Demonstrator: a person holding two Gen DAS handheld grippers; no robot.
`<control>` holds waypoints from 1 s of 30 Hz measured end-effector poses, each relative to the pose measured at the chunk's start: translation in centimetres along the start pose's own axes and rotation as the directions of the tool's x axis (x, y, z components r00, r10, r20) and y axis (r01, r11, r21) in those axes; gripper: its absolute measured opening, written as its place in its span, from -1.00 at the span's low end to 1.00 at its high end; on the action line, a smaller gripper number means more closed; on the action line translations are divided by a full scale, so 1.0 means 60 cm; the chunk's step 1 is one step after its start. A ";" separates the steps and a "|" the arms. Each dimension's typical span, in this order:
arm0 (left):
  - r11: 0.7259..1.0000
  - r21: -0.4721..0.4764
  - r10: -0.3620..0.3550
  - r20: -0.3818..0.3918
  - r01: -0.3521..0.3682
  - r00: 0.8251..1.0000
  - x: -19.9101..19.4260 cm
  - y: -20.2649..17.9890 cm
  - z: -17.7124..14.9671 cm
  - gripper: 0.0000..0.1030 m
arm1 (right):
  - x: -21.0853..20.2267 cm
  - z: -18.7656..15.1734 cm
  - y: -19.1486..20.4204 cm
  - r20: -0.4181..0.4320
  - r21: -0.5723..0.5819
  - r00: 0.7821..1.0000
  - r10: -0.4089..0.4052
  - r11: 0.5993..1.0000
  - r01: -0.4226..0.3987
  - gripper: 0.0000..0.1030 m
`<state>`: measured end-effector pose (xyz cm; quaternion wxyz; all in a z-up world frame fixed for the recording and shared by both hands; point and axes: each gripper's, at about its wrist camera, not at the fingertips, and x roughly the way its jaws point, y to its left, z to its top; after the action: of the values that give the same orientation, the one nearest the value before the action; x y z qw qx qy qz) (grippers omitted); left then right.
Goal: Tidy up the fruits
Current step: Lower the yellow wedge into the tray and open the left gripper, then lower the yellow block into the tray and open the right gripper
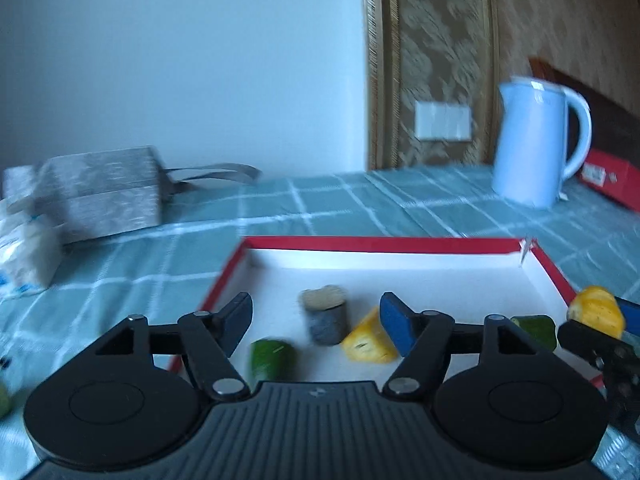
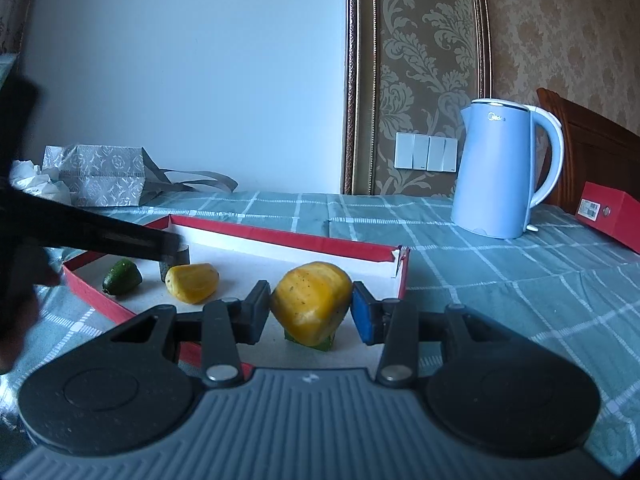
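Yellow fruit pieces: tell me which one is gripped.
The bigger yellow piece, clamped between the right gripper's jaws at the box's near right corner. The smaller one lies loose on the box floor.

Left wrist view smeared throughout; green fruit piece (image 1: 536, 330) half hidden behind left gripper's linkage; red box (image 1: 610, 178) cut by right edge; kettle (image 2: 496, 168) logo too small to read.

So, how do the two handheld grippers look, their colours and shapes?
Both look alike. The left gripper has a dark ribbed body, two round black discs, black linkage bars with silver pivot pins, and blue pads on its fingers. The right gripper has the same grey-black ribbed body with a small logo, black linkages and one visible blue pad. No cables or sleeves show.
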<state>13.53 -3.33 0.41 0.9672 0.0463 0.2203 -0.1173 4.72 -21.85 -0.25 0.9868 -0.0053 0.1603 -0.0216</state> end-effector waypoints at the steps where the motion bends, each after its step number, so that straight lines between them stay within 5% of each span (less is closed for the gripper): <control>1: 1.000 -0.010 0.026 0.016 -0.026 1.000 -0.017 0.008 -0.010 0.41 | 0.000 0.000 0.000 0.000 -0.001 1.000 -0.001 1.000 0.001 -0.21; 11: 0.992 -0.091 0.086 -0.023 -0.088 0.996 -0.097 0.065 -0.087 0.48 | -0.002 -0.006 0.004 -0.001 -0.017 1.000 0.000 1.000 0.000 -0.21; 22: 0.980 -0.179 0.053 -0.162 -0.082 0.985 -0.066 0.091 -0.102 0.48 | 0.008 0.011 0.029 0.009 -0.037 1.000 0.005 0.999 -0.004 -0.21; 30: 0.979 -0.173 0.074 -0.188 -0.108 0.979 -0.058 0.092 -0.105 0.48 | 0.065 0.022 0.035 -0.127 0.002 0.991 0.037 0.999 -0.037 -0.21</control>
<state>9.22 3.60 -3.54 0.9478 -0.0220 0.3144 -0.0474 8.90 -19.89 -0.27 0.9748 -0.0014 0.2229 -0.0036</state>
